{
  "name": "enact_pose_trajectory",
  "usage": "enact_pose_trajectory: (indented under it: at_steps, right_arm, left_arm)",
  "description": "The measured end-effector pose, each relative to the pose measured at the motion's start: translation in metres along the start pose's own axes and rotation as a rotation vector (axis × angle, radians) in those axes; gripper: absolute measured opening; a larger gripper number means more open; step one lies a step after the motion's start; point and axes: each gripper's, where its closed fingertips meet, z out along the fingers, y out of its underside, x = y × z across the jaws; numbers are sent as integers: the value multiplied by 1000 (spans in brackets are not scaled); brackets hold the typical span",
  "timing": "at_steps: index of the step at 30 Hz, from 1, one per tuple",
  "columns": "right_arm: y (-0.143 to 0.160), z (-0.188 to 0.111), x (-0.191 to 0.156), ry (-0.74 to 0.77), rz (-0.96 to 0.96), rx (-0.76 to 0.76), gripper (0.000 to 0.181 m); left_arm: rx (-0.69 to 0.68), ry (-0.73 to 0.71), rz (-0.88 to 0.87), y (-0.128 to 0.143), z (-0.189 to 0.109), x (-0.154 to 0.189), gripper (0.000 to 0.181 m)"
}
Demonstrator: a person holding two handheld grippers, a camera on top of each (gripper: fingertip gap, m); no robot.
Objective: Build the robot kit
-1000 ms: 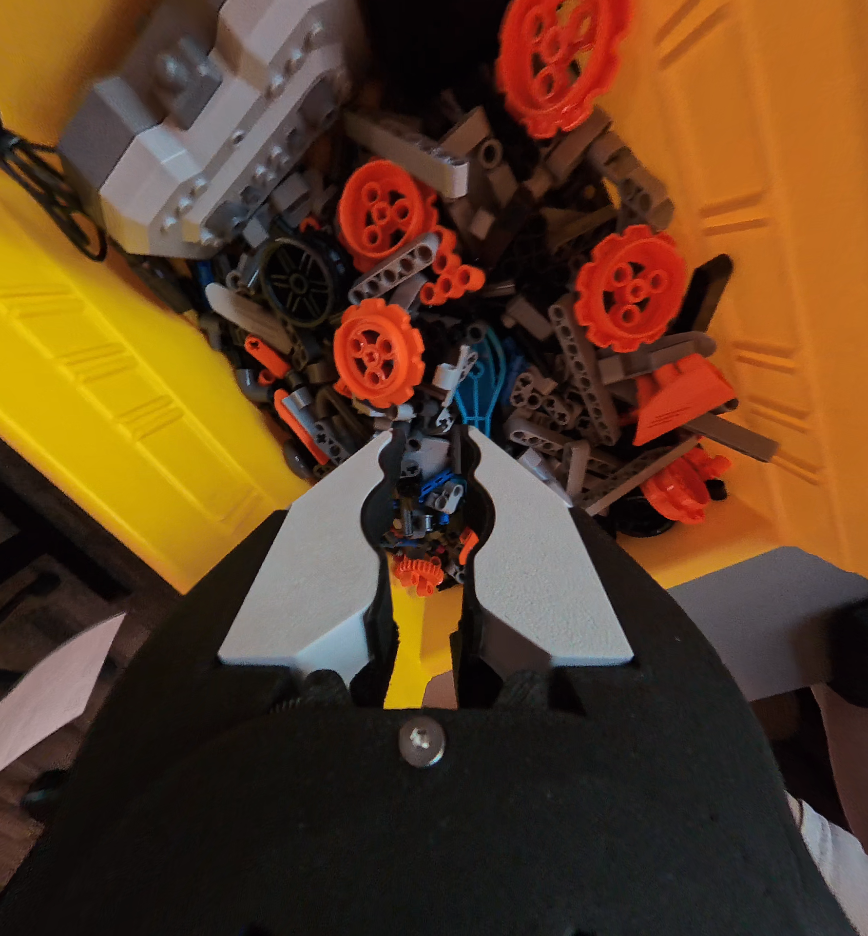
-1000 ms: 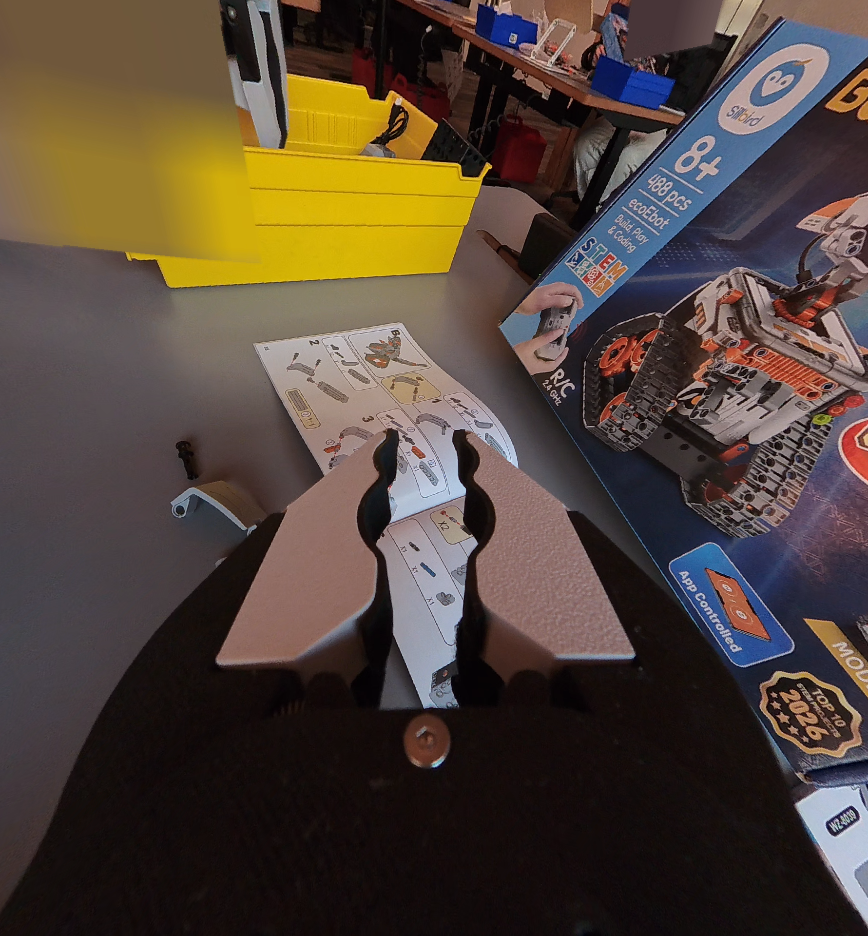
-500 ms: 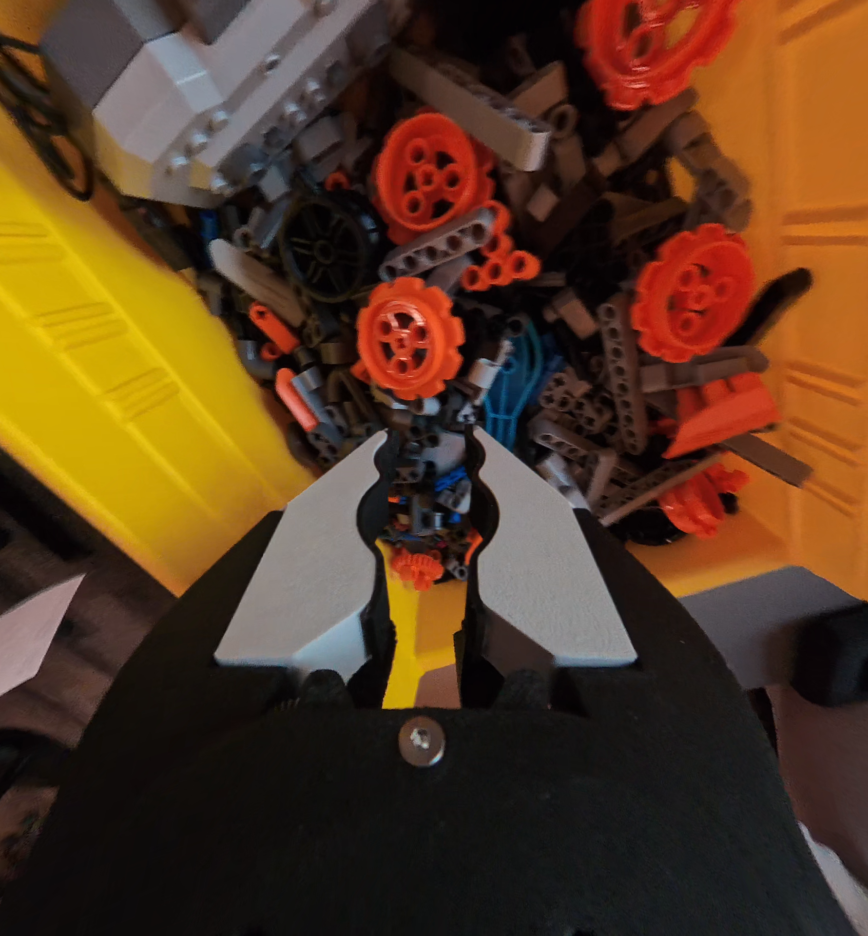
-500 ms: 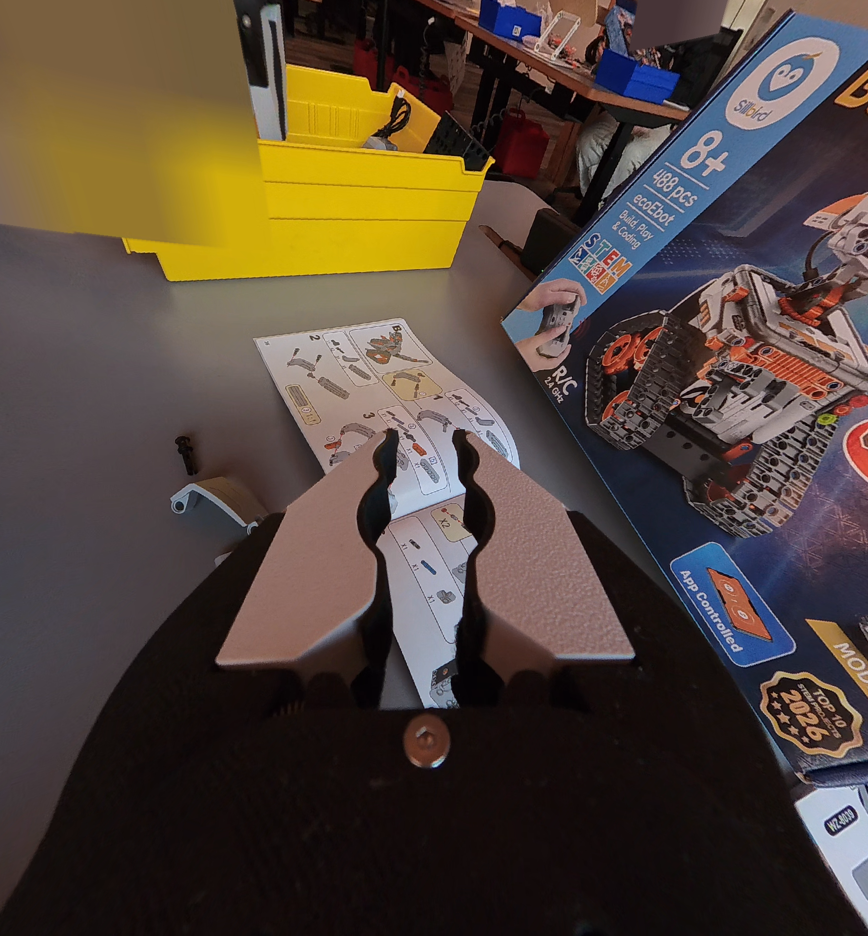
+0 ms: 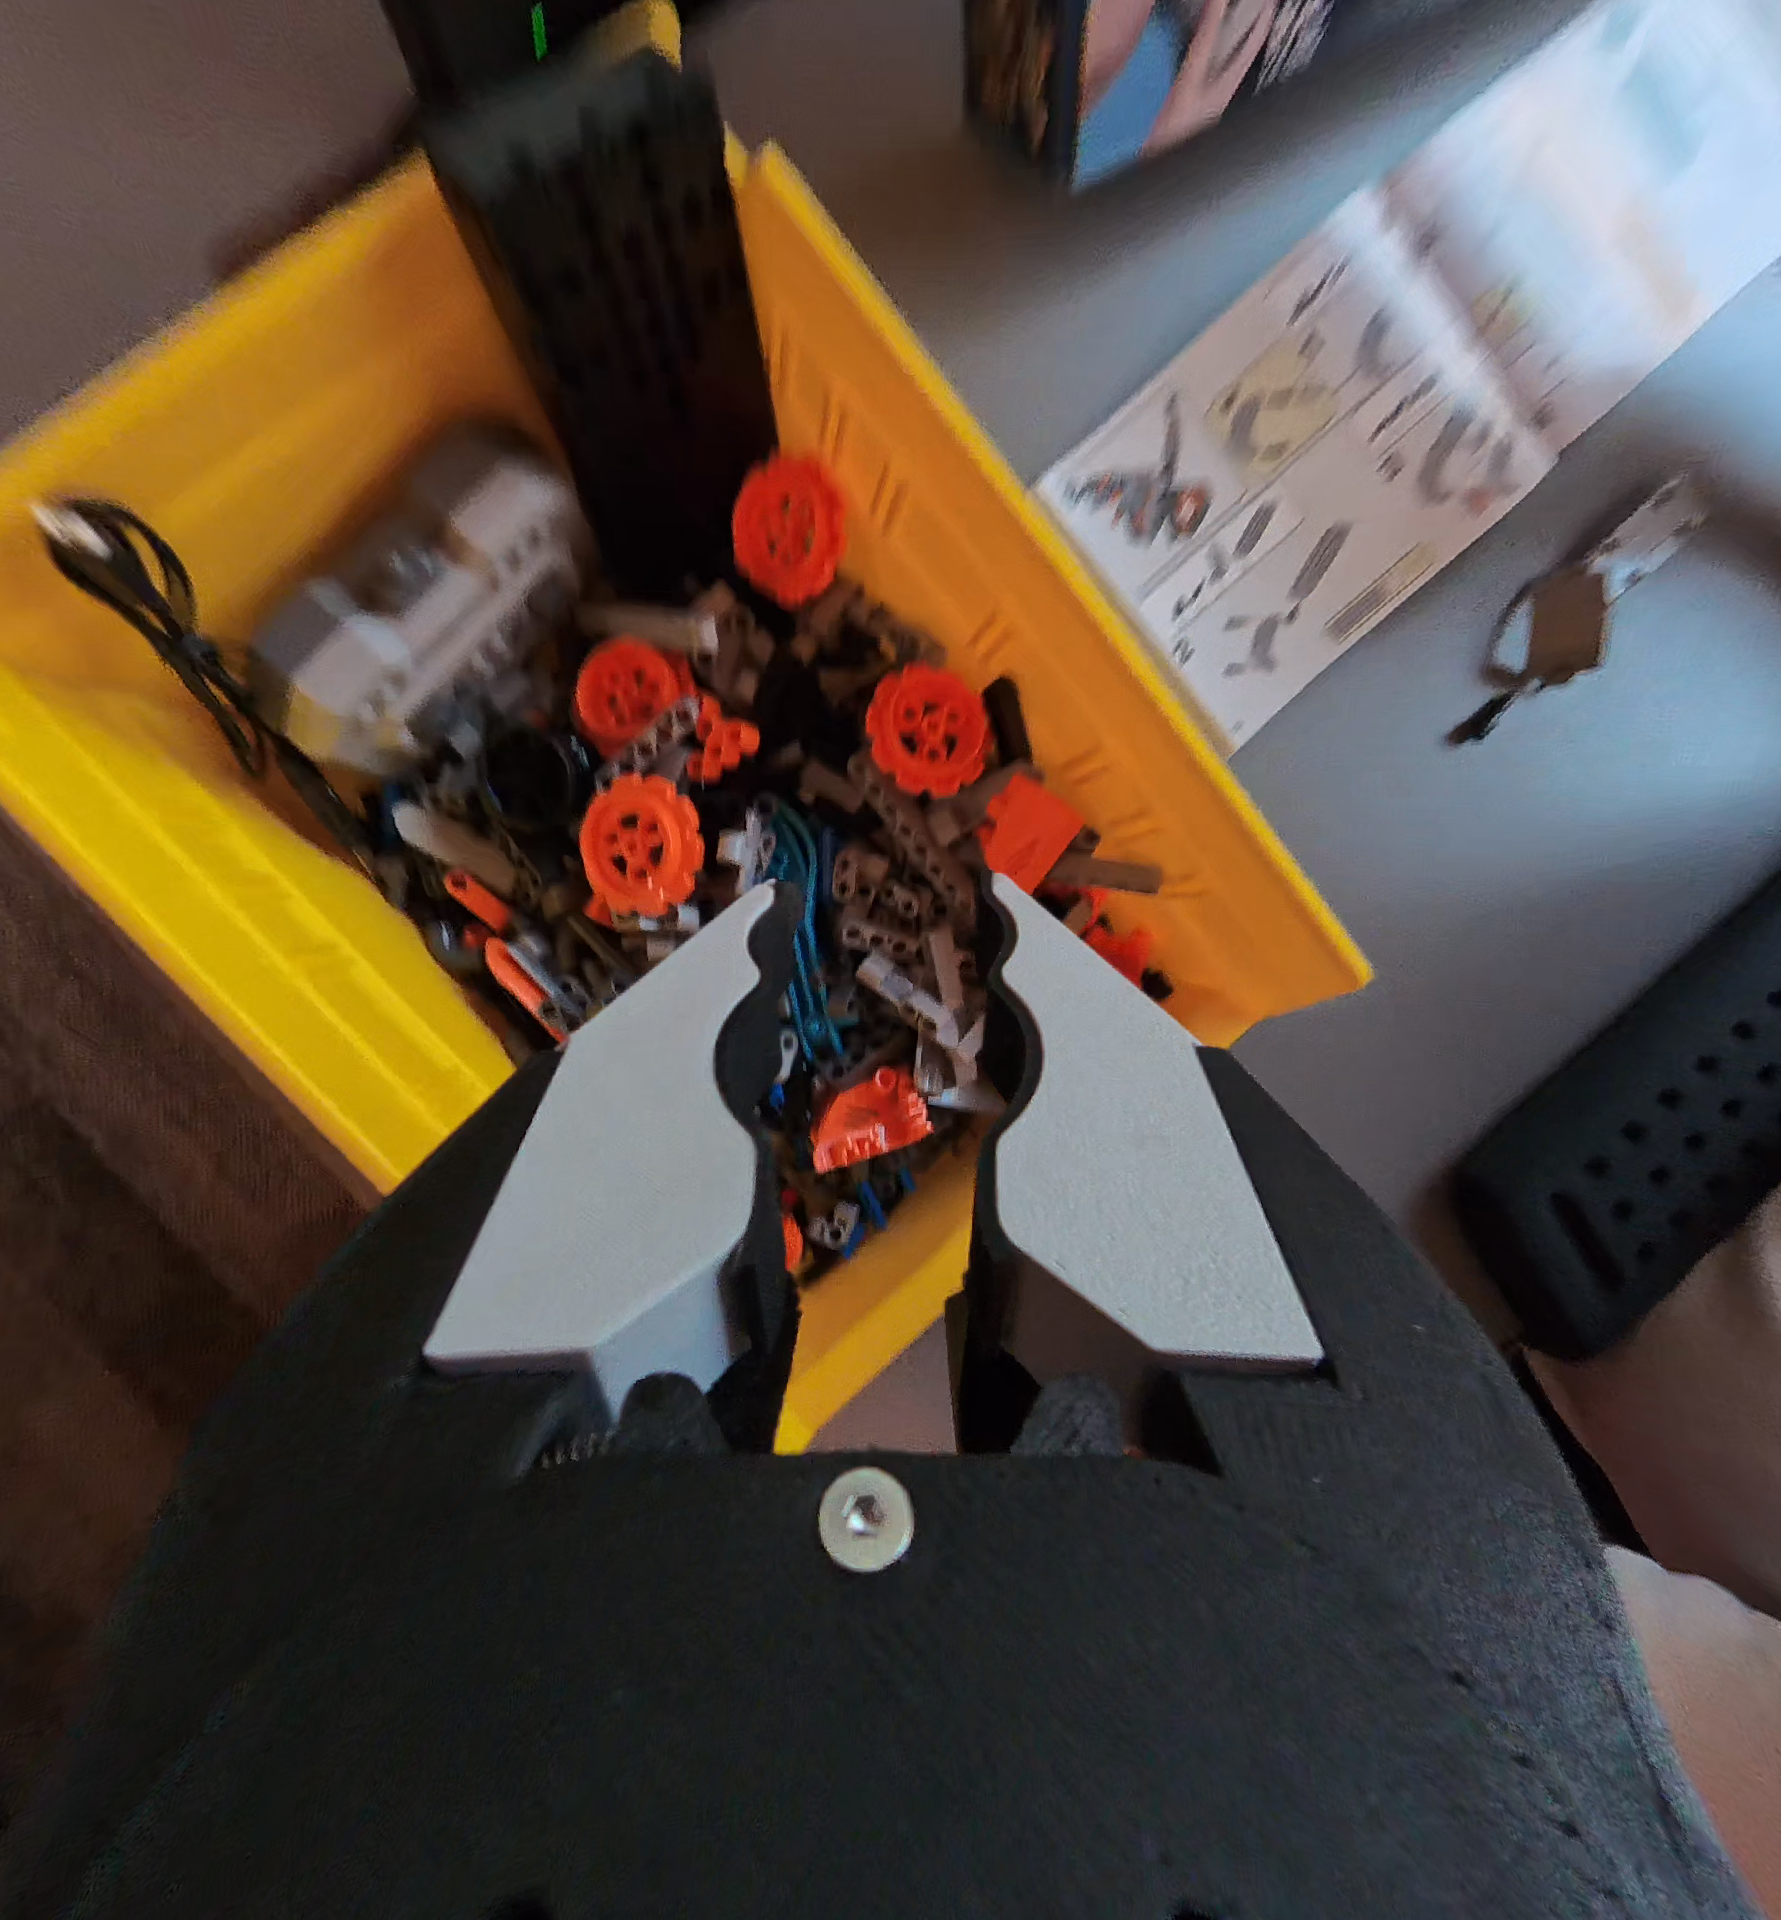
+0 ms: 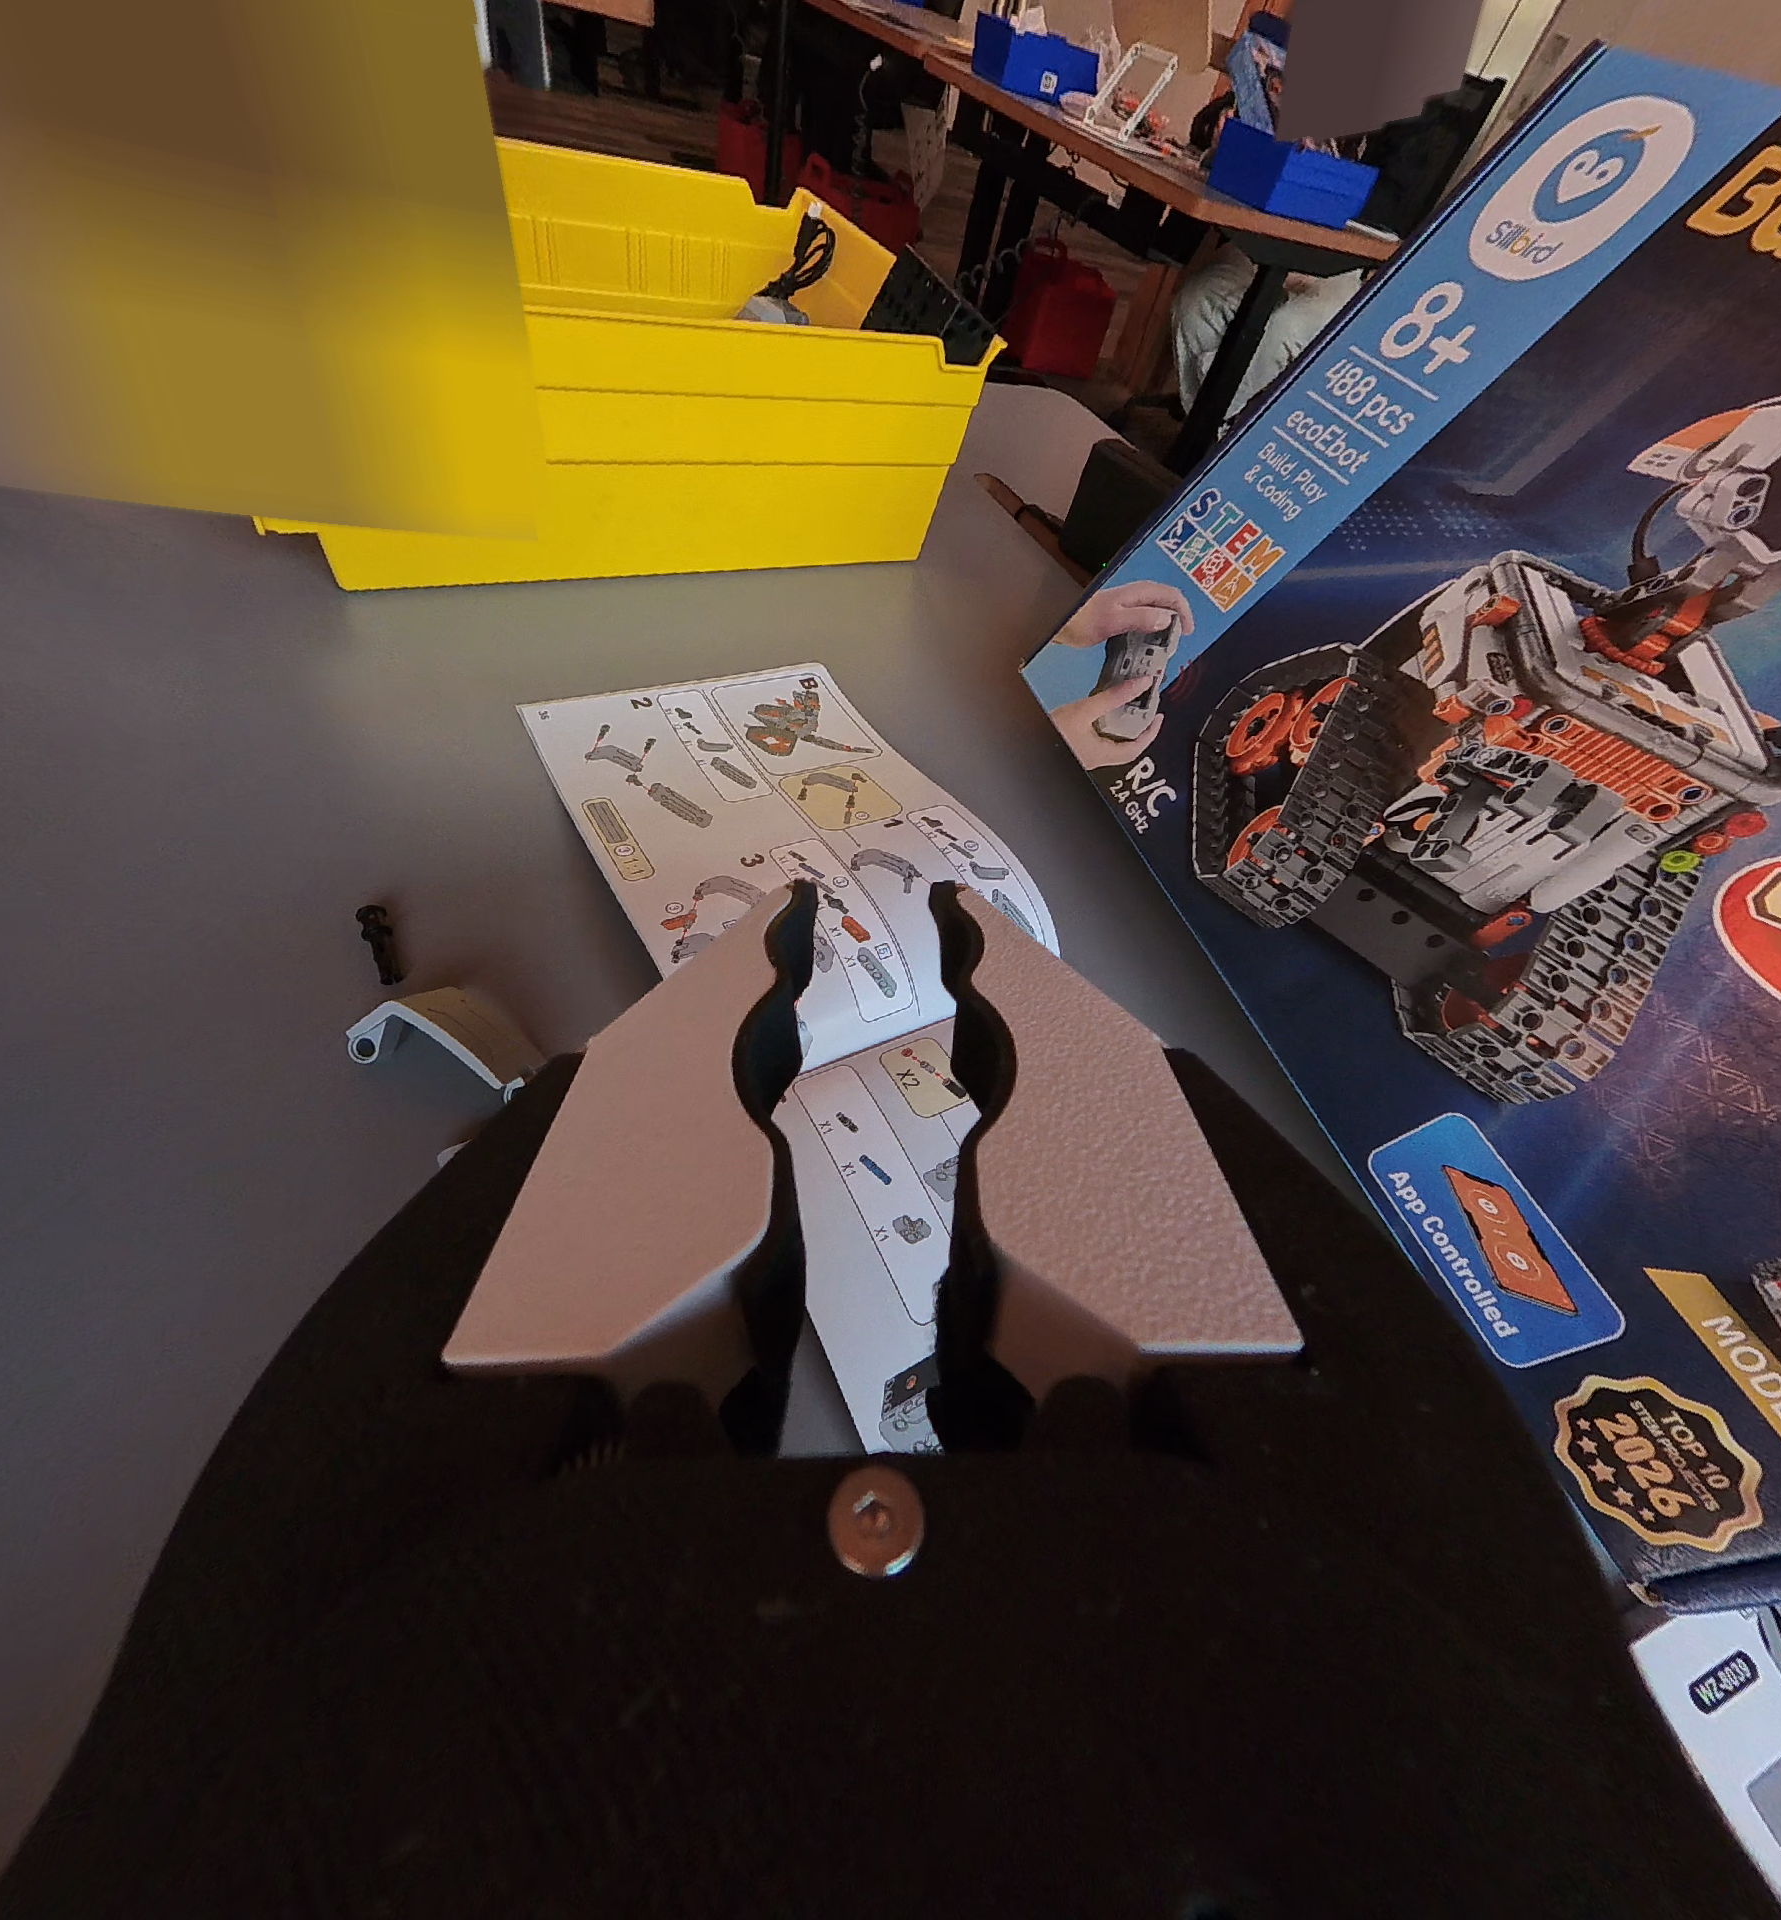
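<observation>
My left gripper is open and empty. It hovers above the near end of a yellow bin filled with small grey, black and blue building pieces and several orange toothed wheels. A grey-white motor block, a black cable and an upright black plate are also in the bin. This view is blurred. My right gripper is narrowly open and empty, low over a printed instruction sheet on the grey table. A small black pin and a grey curved piece lie to its left.
A large blue toy box leans at the right of the right wrist view. The yellow bin stands behind the sheet. In the left wrist view the sheet lies right of the bin and a black perforated block sits at the right edge. The grey-white motor block sits 15 cm or so from the ends of my left fingers.
My left gripper has pulled up and back out of the bin and its jaws have opened wider; the whole bin and the table around it now show. My right gripper has barely moved.
</observation>
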Motion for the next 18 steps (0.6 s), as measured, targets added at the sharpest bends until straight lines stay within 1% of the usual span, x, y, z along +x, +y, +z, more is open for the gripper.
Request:
enact_pose_trajectory:
  at_steps: [2, 5, 7, 8, 10, 12, 13, 14, 15, 16, 17, 18]
  right_arm:
    - [-1, 0, 0, 2, 3, 5, 23]
    - [-1, 0, 1, 5, 4, 10, 23]
    - [-2, 0, 1, 7, 5, 13, 23]
    - [-2, 0, 1, 7, 7, 14, 23]
    - [-2, 0, 1, 8, 10, 16, 23]
    - [-2, 0, 1, 8, 11, 17, 23]
    - [-2, 0, 1, 7, 11, 16, 23]
    - [-2, 1, 1, 7, 11, 15, 23]
    - [-1, 1, 1, 7, 10, 13, 23]
    - [-1, 1, 1, 6, 9, 13, 23]
    - [-1, 1, 1, 5, 10, 13, 23]
    - [-1, 1, 0, 4, 11, 12, 23]
  left_arm:
    - [152, -5, 42, -21, -21, 4, 34]
    - [409, 16, 111, -51, -62, 17, 41]
    - [564, 11, 156, -64, -88, 24, 46]
    - [625, -5, 180, -68, -98, 25, 52]
    - [741, -77, 224, -75, -111, 21, 73]
    - [824, -141, 279, -77, -113, 21, 73]
    - [828, -153, 316, -78, -111, 23, 73]
    - [787, -140, 319, -76, -104, 25, 64]
    - [712, -82, 325, -69, -92, 31, 52]
    - [616, 7, 343, -58, -76, 42, 48]
    - [508, 81, 366, -45, -59, 50, 47]
    - [402, 106, 390, -32, -42, 51, 48]
